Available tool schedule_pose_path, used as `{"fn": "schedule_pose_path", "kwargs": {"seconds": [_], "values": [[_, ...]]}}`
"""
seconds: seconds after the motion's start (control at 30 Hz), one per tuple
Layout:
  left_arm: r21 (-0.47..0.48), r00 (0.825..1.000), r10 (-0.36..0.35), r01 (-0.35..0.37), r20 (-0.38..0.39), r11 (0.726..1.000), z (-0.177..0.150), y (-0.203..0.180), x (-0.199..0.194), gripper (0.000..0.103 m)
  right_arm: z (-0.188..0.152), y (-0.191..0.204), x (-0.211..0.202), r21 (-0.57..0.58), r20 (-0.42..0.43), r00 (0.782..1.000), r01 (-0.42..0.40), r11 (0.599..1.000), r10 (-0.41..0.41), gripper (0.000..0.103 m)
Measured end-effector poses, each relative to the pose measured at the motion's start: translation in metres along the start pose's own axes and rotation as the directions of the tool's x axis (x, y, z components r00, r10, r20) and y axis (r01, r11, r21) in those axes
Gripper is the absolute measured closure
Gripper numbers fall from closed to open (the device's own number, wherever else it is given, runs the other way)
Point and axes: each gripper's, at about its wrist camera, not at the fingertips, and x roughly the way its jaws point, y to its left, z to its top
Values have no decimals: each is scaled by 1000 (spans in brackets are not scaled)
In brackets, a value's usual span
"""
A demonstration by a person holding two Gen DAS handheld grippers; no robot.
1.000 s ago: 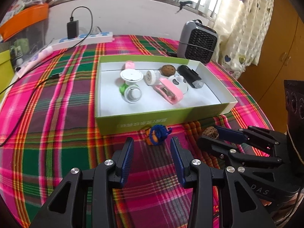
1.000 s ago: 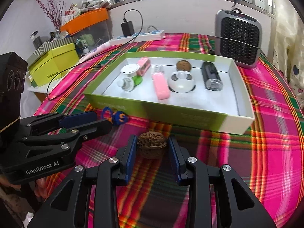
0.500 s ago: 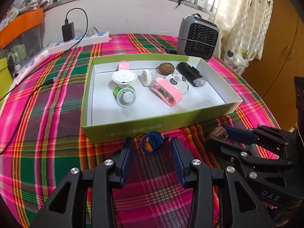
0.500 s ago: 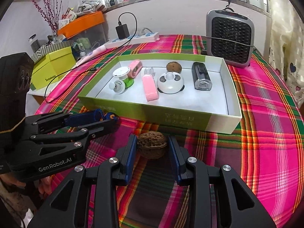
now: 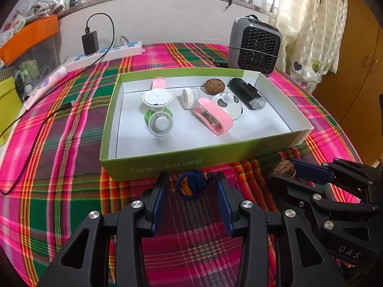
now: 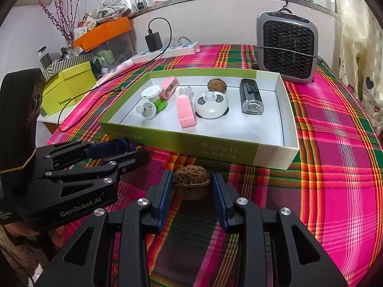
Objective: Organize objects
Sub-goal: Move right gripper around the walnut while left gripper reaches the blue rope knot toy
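A blue-and-orange knotted cord toy (image 5: 191,186) lies on the plaid cloth just in front of the green box (image 5: 191,161). My left gripper (image 5: 191,178) stands open around it, with a gap on the left side. A brown walnut (image 6: 191,185) sits between the blue pads of my right gripper (image 6: 191,175), which is shut on it, close in front of the box (image 6: 191,146). In the left wrist view the right gripper (image 5: 282,172) shows at the right with the walnut (image 5: 283,169). The right wrist view shows the left gripper (image 6: 134,148) at the left.
The box holds a pink clip (image 5: 215,117), a white panda dome (image 6: 210,105), a black lamp (image 6: 251,95), a second walnut (image 5: 214,86) and white round pieces. Behind it stand a grey fan heater (image 6: 287,47) and a power strip (image 5: 107,52). A yellow box (image 6: 69,88) sits off the table's left edge.
My left gripper has come forward, so the cord toy now lies between its fingers instead of ahead of the tips. The right gripper still holds the walnut in the same place.
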Motion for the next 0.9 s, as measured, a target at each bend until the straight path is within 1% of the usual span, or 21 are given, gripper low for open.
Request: {"fn": "schedule_pose_path", "kwargs": {"seconds": [0.1, 0.43, 0.9], "values": [[-3, 1000, 13, -13, 1, 1000, 0, 0, 0, 70, 0, 0, 0, 2, 2, 1000, -4, 1000, 4, 69], [-12, 1000, 29, -29, 1, 1000, 0, 3, 0, 78, -1, 0, -1, 0, 5, 1000, -4, 1000, 4, 69], [-22, 1000, 21, -21, 4, 1000, 0, 5, -1, 82, -1, 0, -2, -1, 4, 1000, -4, 1000, 4, 69]]}}
